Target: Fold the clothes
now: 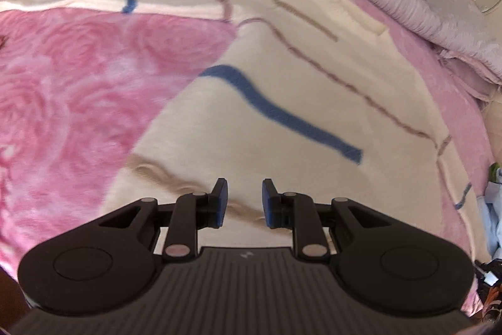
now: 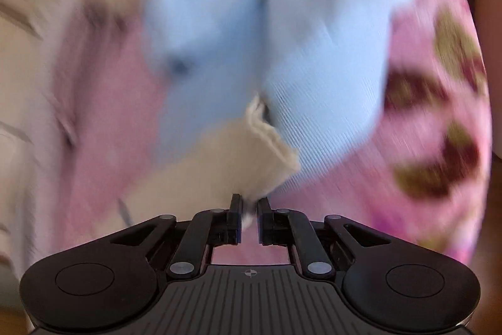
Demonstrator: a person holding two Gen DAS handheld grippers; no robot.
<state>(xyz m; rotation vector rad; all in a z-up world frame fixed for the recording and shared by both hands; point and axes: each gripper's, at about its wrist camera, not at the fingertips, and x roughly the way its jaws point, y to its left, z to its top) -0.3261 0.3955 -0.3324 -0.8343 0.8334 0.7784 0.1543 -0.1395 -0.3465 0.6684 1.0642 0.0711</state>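
Cream sweater [image 1: 282, 90], one, right tongs [image 2: 249, 211] pinching cuff [image 2: 266, 143]

Two garments show: one cream sweater [image 1: 282, 90] with coloured stripes and one light blue garment [image 2: 282, 36]. One pink rose-patterned blanket [image 1: 62, 83] covers the bed, and one grey quilt [image 1: 423, 5] lies bunched along its far edge.

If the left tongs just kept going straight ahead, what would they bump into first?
Most likely the cream striped sweater spread on the pink blanket. The open left tongs point right at it with nothing between, though depth is hard to judge.
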